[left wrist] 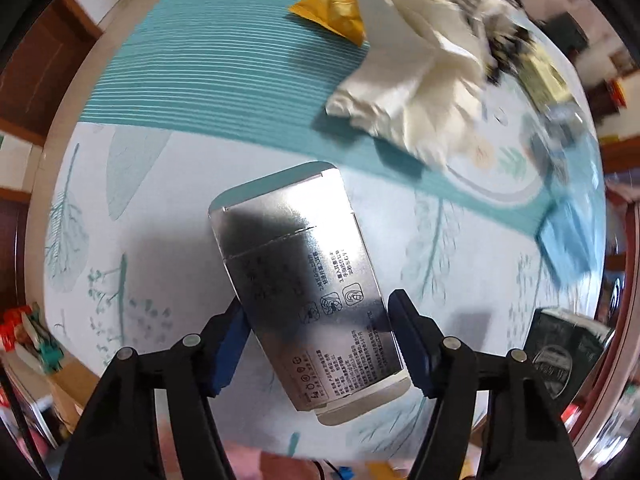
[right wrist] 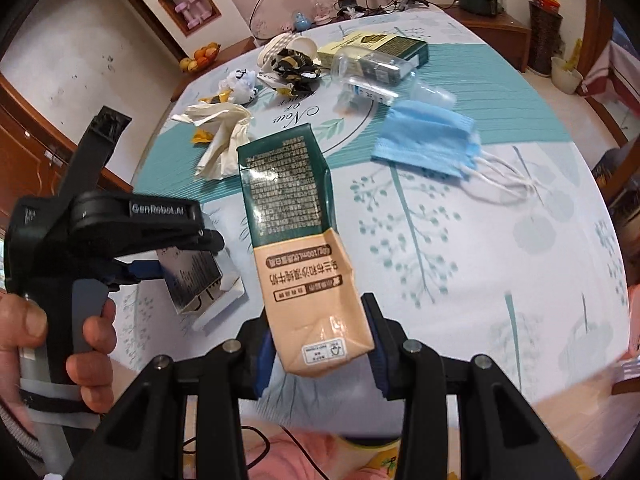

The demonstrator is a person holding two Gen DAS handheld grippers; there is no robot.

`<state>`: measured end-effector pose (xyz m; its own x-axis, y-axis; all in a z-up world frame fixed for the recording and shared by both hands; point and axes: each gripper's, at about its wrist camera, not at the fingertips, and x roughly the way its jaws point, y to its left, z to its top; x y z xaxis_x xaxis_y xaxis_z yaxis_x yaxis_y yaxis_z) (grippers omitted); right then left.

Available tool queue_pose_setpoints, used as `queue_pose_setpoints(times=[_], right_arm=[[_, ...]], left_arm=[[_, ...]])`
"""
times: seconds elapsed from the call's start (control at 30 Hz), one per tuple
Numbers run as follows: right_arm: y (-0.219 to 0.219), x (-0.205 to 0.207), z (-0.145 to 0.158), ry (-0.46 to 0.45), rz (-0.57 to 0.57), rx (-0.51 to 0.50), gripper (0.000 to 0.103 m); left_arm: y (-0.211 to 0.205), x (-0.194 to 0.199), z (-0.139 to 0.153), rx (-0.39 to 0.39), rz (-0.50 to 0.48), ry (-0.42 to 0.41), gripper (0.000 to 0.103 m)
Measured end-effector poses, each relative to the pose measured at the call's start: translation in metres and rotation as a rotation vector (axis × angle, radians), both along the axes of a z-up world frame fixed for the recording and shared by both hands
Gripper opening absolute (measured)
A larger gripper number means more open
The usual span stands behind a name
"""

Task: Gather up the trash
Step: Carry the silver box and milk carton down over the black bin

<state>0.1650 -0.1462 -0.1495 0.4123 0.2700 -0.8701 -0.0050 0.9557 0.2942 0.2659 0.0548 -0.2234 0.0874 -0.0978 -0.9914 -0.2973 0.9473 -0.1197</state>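
Observation:
Pointing down at the table, my left gripper [left wrist: 316, 308] has its blue pads against both long sides of a flat silver box [left wrist: 304, 280] with printed text. From the right wrist view that same silver box [right wrist: 192, 276] hangs tilted just above the cloth, with a hand [right wrist: 88, 344] around the left gripper's handle. My right gripper [right wrist: 320, 320] is shut on the beige lower end of a dented green-and-beige milk carton [right wrist: 296, 232], which it holds off the table with the green end pointing away.
On the leaf-print tablecloth [right wrist: 480, 240] lie a crumpled white tissue [right wrist: 220, 136], a blue face mask [right wrist: 428, 140], a clear plastic bottle [right wrist: 376, 72], a green-and-cream box [right wrist: 376, 48], a black-and-white wrapper [right wrist: 292, 66] and a yellow wrapper [left wrist: 332, 8]. Cabinets stand left of the table.

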Motion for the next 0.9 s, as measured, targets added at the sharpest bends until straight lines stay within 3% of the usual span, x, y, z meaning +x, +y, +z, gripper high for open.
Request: queue_pose_setpoints(times=[0.43,0.7,0.9], right_arm=[[-0.032,-0.103,0.021,-0.027,-0.012,0.100,0.039],[-0.042,-0.159,0.013,0.000,0.028,0.119,0.039],[-0.049,-0.184,-0.006,0.049,0.003,0.139,0.039]], left_arm=[[-0.025,-0.114,0.083,-0.041,-0.185,-0.197,0.065],[-0.067,-0.186,0.090,-0.033,-0.339,-0.235,0.065],[-0.088,-0.224,0.082,-0.046,-0.431,-0.208,0.065]])
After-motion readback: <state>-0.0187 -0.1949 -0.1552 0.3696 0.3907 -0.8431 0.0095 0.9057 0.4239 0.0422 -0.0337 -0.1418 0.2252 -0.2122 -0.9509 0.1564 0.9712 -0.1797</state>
